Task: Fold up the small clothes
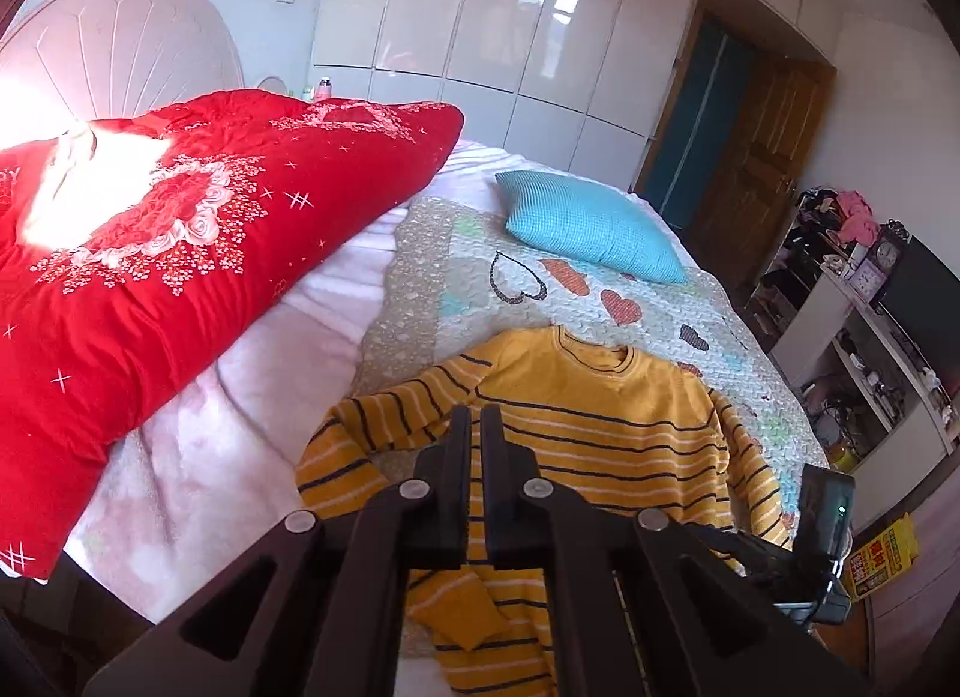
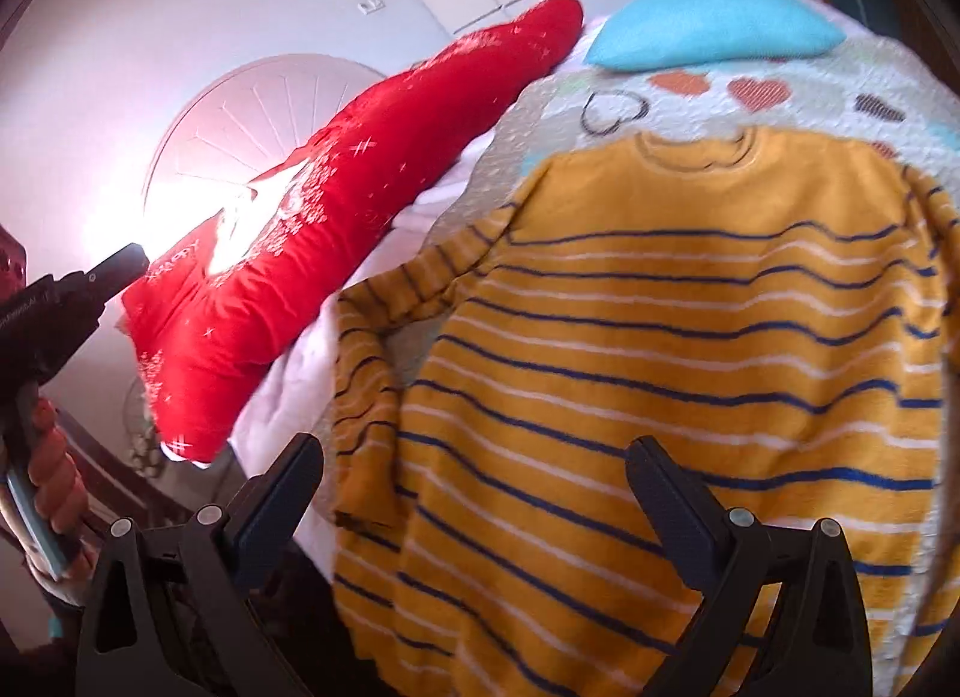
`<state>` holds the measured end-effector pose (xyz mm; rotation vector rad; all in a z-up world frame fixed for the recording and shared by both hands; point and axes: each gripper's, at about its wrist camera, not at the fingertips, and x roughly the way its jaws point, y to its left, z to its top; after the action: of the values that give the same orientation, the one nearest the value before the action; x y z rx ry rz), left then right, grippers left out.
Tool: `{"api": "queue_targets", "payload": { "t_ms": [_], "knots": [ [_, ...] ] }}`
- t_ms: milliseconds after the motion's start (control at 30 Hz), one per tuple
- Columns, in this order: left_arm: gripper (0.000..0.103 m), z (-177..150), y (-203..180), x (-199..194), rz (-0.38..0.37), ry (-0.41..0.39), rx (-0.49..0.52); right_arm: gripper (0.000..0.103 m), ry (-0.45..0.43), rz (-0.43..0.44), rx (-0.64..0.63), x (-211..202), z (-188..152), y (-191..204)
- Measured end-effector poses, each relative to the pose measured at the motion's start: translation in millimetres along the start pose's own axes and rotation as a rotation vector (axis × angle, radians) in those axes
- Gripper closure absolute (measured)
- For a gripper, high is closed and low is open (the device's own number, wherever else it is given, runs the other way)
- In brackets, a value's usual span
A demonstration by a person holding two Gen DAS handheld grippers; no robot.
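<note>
Sweater (image 2: pixel 690 373) first: the yellow knit with dark and white stripes lies face up on the heart-print quilt (image 1: pixel 636 301), collar toward twelve o'clock and hem toward six, nearest you. From the left wrist view its near sleeve crooks out toward nine o'clock and doubles back, the cuff lying loose at about six. A blue cushion (image 1: pixel 591 226) sits beyond the collar at one o'clock and a red quilt (image 1: pixel 180 253) is heaped at ten, both apart from the sweater. Your left gripper (image 1: pixel 477 418) has its fingers pressed together with nothing visibly caught between them, and it hangs above the sleeve rather than on it. Your right gripper (image 2: pixel 474 493) stands wide, its fingers spread over the lower body of the sweater, gripping nothing. Judge this knit as soft, light and floppy: it will sag and stretch wherever you lift it, and a thin pinch may slip or drag only one layer. Take it where the fabric is doubled, I would say at the shoulder seam or the sleeve cuff, and pinch through both layers before you carry it across.
</note>
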<state>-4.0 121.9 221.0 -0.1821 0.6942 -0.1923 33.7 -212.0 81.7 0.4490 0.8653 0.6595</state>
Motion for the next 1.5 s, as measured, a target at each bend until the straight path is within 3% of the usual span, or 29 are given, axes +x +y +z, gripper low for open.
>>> {"api": "queue_targets", "payload": {
  "t_ms": [100, 167, 200, 233, 333, 367, 400, 433, 567, 667, 767, 867, 933, 1000, 1033, 1067, 1167, 1200, 1333, 1500],
  "knots": [
    [0.097, -14, 18, -9, 0.048, -0.017, -0.010, 0.000, 0.098, 0.047, -0.023, 41, -6, 27],
    [0.087, -27, 34, -10, 0.055, -0.011, -0.021, 0.000, 0.159, 0.050, -0.061, 66, -10, 45],
    [0.077, -35, 41, -11, 0.067, -0.007, -0.027, 0.001, 0.192, 0.056, -0.072, 79, -12, 52],
    [0.069, -43, 49, -10, 0.084, -0.004, -0.033, 0.002, 0.231, 0.050, -0.078, 93, -14, 54],
    [0.066, -63, 71, -7, 0.143, 0.018, -0.046, 0.007, 0.304, -0.046, -0.165, 134, -24, 70],
    [0.066, -69, 78, -6, 0.154, 0.029, -0.056, 0.029, 0.336, -0.096, -0.207, 146, -28, 76],
    [0.066, -75, 86, -5, 0.158, 0.042, -0.067, 0.076, 0.385, -0.127, -0.236, 162, -32, 75],
    [0.066, -79, 91, -4, 0.161, 0.055, -0.077, 0.086, 0.416, -0.132, -0.256, 167, -33, 81],
    [0.066, -90, 103, 0, 0.175, 0.074, -0.089, 0.091, 0.348, -0.099, -0.340, 138, -19, 105],
    [0.065, -92, 101, 7, 0.172, 0.083, -0.097, 0.091, 0.242, -0.115, -0.345, 93, 10, 105],
    [0.063, -91, 92, 12, 0.141, 0.078, -0.092, 0.091, 0.140, -0.221, -0.319, 41, 41, 74],
    [0.051, -93, 78, 19, 0.114, 0.077, -0.070, 0.091, 0.091, -0.441, -0.265, 4, 61, 18],
    [0.050, -95, 68, 27, 0.105, 0.091, -0.054, 0.090, 0.089, -0.624, -0.205, -14, 69, -30],
    [0.050, -98, 62, 37, 0.086, 0.111, -0.053, 0.078, 0.136, -0.802, -0.132, -24, 75, -77],
    [0.050, -99, 59, 43, 0.081, 0.124, -0.054, 0.078, 0.153, -0.834, -0.099, -33, 77, -93],
    [0.050, -99, 56, 49, 0.075, 0.136, -0.056, 0.076, 0.142, -0.816, -0.070, -43, 79, -100],
    [0.050, -103, 47, 64, 0.051, 0.158, -0.061, 0.036, 0.070, -0.682, -0.092, -40, 88, -75],
    [0.050, -105, 45, 68, 0.044, 0.164, -0.064, 0.032, 0.057, -0.631, -0.110, -28, 93, -61],
    [0.047, -115, 34, 86, 0.019, 0.178, -0.082, 0.032, 0.119, -0.383, -0.108, 52, 112, -24],
    [0.046, -132, 13, 115, -0.056, 0.202, -0.098, 0.032, 0.219, -0.332, -0.103, 165, 143, -15]
  ]
}}
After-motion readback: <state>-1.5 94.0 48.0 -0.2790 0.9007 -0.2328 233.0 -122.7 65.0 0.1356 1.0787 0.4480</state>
